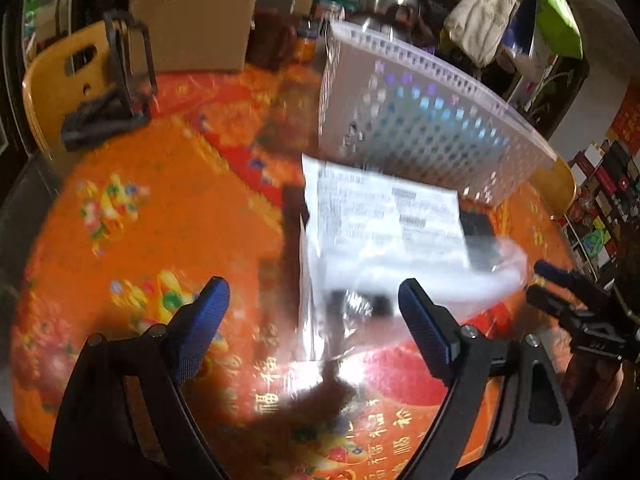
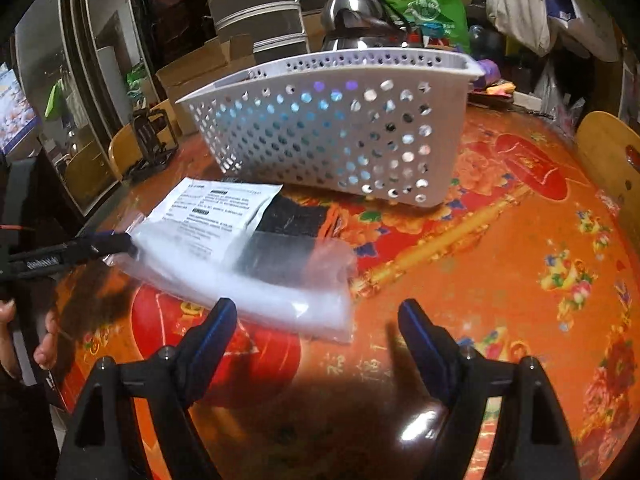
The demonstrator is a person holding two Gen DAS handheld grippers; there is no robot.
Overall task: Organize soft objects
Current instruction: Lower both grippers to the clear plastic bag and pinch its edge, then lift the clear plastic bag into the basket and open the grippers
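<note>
A clear plastic bag with a white printed label and dark contents (image 1: 384, 224) lies on the orange tablecloth; it also shows in the right wrist view (image 2: 248, 252). A white perforated basket (image 1: 420, 120) stands just behind it, also in the right wrist view (image 2: 332, 128). My left gripper (image 1: 314, 312) is open, its jaws either side of the bag's near end. My right gripper (image 2: 316, 328) is open and empty, just right of the bag's corner; it shows at the right edge of the left wrist view (image 1: 560, 292). The left gripper's tips (image 2: 112, 242) sit at the bag's left edge.
The round table (image 2: 520, 280) has an orange and red patterned cloth. A black stand (image 1: 116, 92) sits at its far left, by a yellow chair (image 1: 52, 80). Cardboard boxes (image 1: 192, 12), a steel kettle (image 2: 352, 12) and bags crowd behind the basket. Another chair (image 2: 612, 160) is at the right.
</note>
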